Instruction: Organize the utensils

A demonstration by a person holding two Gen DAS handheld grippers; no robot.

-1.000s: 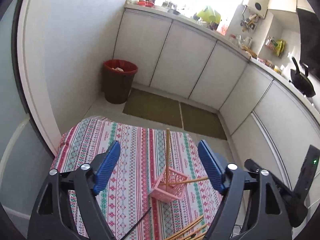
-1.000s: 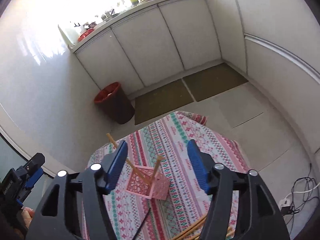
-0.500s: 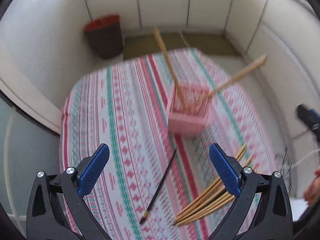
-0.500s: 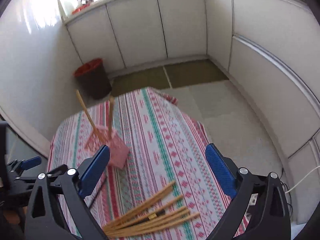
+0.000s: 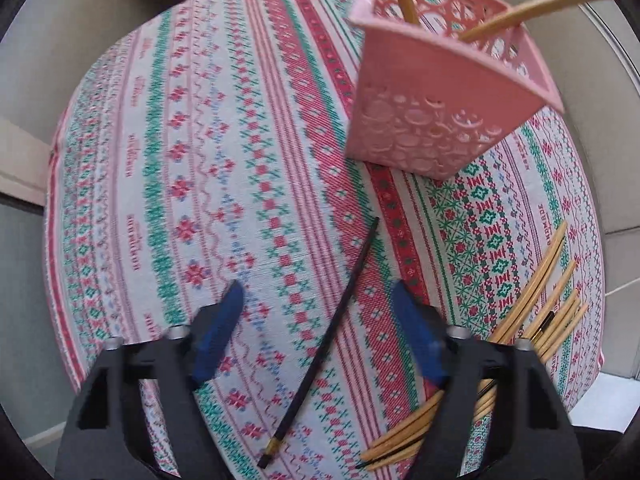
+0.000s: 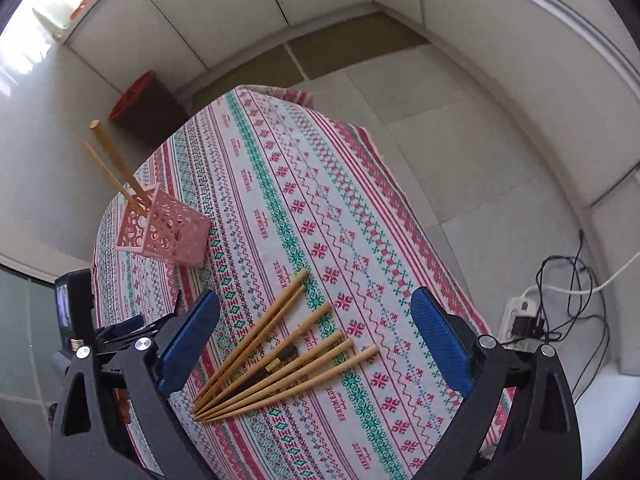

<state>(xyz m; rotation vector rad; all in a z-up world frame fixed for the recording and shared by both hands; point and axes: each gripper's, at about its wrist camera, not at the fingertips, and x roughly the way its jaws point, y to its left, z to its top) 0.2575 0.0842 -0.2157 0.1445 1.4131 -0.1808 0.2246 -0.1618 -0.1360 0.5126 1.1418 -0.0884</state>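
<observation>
A pink perforated basket (image 5: 436,92) stands on the patterned tablecloth (image 5: 200,160) and holds two bamboo chopsticks (image 6: 116,168); it also shows in the right wrist view (image 6: 164,232). A single black chopstick (image 5: 324,336) lies on the cloth between the open jaws of my left gripper (image 5: 320,336), which is low over it. Several bamboo chopsticks (image 6: 280,352) lie fanned on the cloth with a black one among them, between the open jaws of my right gripper (image 6: 316,344), which is above them. The same pile shows at the right of the left wrist view (image 5: 532,312).
The table stands in a kitchen corner with white cabinets (image 6: 240,8), a red bin (image 6: 140,100) on the floor behind it, and a power strip with cables (image 6: 528,316) on the floor to the right. The left gripper's body (image 6: 80,320) sits left of the pile.
Both grippers have tilted down and dropped toward the table. The left one has closed in over the black chopstick and its jaws stand narrower. The right one now frames the bamboo pile.
</observation>
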